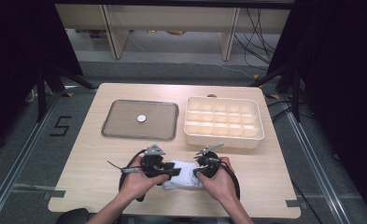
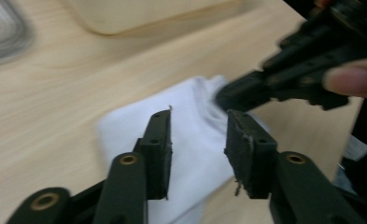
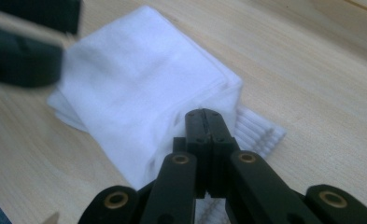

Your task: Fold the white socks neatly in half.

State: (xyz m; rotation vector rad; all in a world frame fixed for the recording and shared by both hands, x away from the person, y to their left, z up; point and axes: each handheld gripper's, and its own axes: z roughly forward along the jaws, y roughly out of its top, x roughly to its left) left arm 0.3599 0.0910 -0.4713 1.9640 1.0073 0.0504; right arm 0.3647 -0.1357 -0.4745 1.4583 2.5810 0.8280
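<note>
The white cloth [image 1: 183, 175] lies folded on the near part of the wooden table [image 1: 92, 172], between your two hands and in front of the compartment box [image 1: 224, 122] and the flat tray [image 1: 140, 120]. Your right gripper [image 3: 204, 122] has its jaws pressed together on the cloth's near edge, beside the ribbed hem. Your left gripper [image 2: 197, 142] hangs over the cloth with its jaws partly apart and nothing pinched between them; the fabric shows in the gap underneath.

The main risk, as I judge it, is the fold coming undone. With one edge clamped and the other side free, any pull from your right hand is likely to drag the top layer and slide the stack out of square. If you close the left jaws where they now stand, they may catch a single layer, or a ridge of several, and leave a crease. The two grippers are also close together, so a quick move could knock them into each other.

Your forearms come in from the near edge, hands side by side, each gripper angled inward and low over the cloth.
</note>
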